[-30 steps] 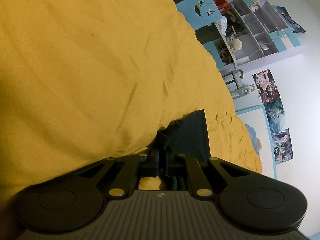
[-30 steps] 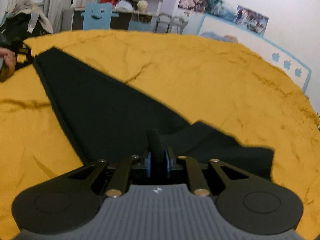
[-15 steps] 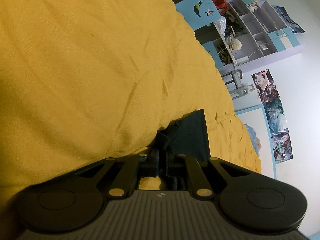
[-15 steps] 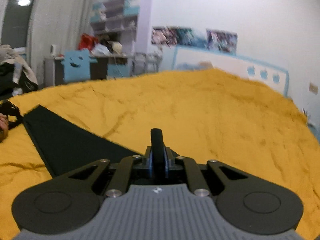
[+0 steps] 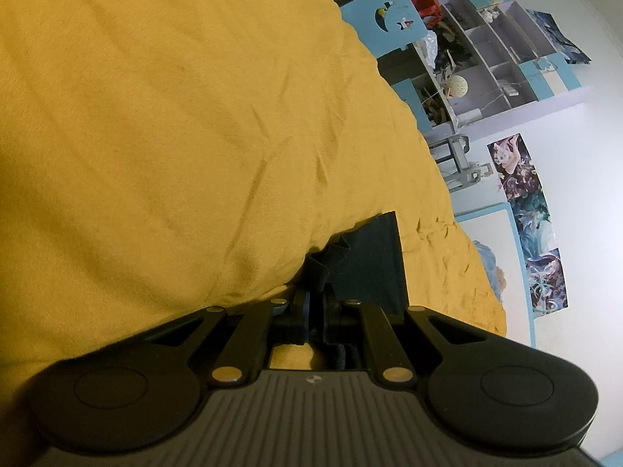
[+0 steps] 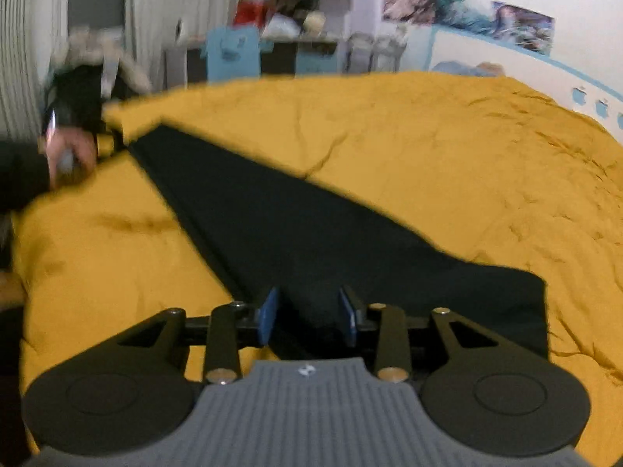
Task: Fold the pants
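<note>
So from my left side: the left gripper point(image 5: 316, 292) is pinched tight on a bunched corner of the pants point(image 5: 370, 264), at the far narrow end of them. In the right wrist view you can see that hand point(image 6: 70, 155) way off at the top-left, clamped on that tip.

The pants point(image 6: 311, 241) are dark, laid flat on the yellow bedspread point(image 6: 428, 148), and their long axis runs diagonally from that left-hand corner down toward my right gripper point(image 6: 307, 311). They widen as they get closer to it, so the broad end sits right under and just right of it.

Right gripper's jaws are opening, blue pads point(image 6: 268, 313) apart, with fabric showing between them but the pads not pressing on it as far as I can tell. Picture's blurry though.

My guess is the next grab is on that wide end, since the right hand is clearly the nearer one.
</note>
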Action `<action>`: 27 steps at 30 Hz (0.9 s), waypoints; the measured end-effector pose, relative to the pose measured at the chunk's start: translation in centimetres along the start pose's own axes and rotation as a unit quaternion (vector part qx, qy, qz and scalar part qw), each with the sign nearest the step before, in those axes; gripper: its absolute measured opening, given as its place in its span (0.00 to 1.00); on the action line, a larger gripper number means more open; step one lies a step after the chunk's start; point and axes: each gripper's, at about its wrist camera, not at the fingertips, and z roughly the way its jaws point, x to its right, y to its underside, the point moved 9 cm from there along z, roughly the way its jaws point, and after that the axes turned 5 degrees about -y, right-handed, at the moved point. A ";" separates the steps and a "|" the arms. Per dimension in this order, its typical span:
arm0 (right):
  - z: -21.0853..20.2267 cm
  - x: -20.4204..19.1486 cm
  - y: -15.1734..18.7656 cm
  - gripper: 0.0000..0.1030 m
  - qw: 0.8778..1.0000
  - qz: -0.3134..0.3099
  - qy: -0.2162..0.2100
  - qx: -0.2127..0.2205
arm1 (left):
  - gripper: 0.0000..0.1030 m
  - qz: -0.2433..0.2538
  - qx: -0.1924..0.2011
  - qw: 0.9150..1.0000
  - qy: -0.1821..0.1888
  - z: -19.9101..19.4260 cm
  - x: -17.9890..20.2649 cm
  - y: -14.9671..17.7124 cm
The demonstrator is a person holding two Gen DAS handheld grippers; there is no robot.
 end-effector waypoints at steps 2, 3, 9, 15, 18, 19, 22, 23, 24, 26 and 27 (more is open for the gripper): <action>-1.1 1.8 -0.1 0.30 0.999 0.033 0.011 0.006 | 0.11 -0.001 0.000 1.000 0.001 0.0 0.0 -0.1; -1.3 2.9 0.2 0.30 0.999 0.049 0.020 0.002 | 0.11 0.000 0.000 1.000 0.001 0.0 -0.1 -0.1; 1.9 3.2 3.5 0.29 0.993 0.045 0.056 -0.097 | 0.10 0.007 -0.002 1.000 -0.003 -0.1 0.0 -0.3; 2.4 1.8 -2.1 0.32 0.997 0.051 0.058 -0.026 | 0.32 0.034 -0.005 0.999 0.032 -0.7 1.5 -0.1; 5.1 0.1 -4.5 0.32 0.998 0.044 0.040 -0.025 | 0.52 0.066 -0.016 0.997 0.033 -0.5 2.7 0.4; 6.0 -0.7 -5.2 0.32 0.998 0.040 0.030 -0.025 | 0.58 0.072 -0.019 0.997 0.033 -0.4 3.0 0.4; 9.2 -3.8 -6.9 0.32 0.999 0.036 -0.009 -0.028 | 0.55 0.066 -0.030 0.997 0.009 0.4 3.1 0.1; 10.5 -5.0 -7.3 0.32 0.999 0.033 -0.019 -0.032 | 0.53 0.060 -0.033 0.998 0.003 0.6 3.1 0.0; 11.3 -6.1 -7.3 0.32 0.999 0.028 -0.025 -0.037 | 0.45 0.058 -0.034 0.998 0.006 0.7 3.4 -0.1; 14.0 -7.7 -7.8 0.32 0.998 0.021 -0.033 -0.048 | 0.32 0.050 -0.041 0.998 -0.002 0.9 3.3 -0.1; 15.3 -8.4 -7.8 0.32 0.997 0.024 -0.039 -0.054 | 0.22 0.040 -0.043 0.998 -0.014 1.1 2.9 -0.2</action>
